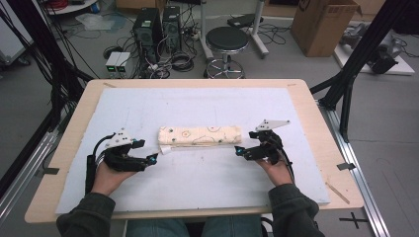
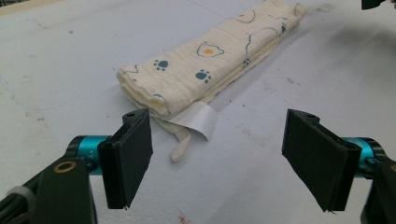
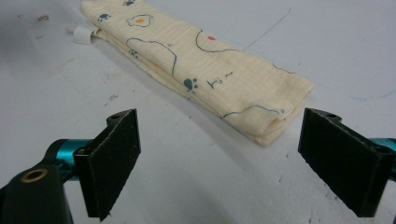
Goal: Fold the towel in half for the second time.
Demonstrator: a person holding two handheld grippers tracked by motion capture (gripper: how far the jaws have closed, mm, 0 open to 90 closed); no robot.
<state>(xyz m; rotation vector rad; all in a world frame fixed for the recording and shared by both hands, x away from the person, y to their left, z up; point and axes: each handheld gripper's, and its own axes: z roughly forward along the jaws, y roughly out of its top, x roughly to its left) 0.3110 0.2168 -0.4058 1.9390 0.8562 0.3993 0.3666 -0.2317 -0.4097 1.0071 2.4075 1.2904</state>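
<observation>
Jaws wide on left gripper (image 1: 152,159) and right gripper (image 1: 240,150), flanking folded cloth (image 1: 199,135) ends, bare white mat (image 1: 207,173) around.

Wooden table (image 1: 69,148) — white sheet (image 1: 148,103) on it — folded cloth (image 1: 200,135) atop.

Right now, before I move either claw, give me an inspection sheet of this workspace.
Surface: wooden table under a pale blue mat, scuffed with small marks.
Job's things: folded cream cloth with paw and egg prints lies flat across the mat's middle; a white label and a loop stick out at its left end.
Clutter: nothing seen on the mat.
Grippers: left claw and right claw both open, each short of a cloth end, touching nothing.
Cables: black leads trail from both claws; tangled cables on the floor.
Surroundings: stool, computer towers, cardboard box.
</observation>
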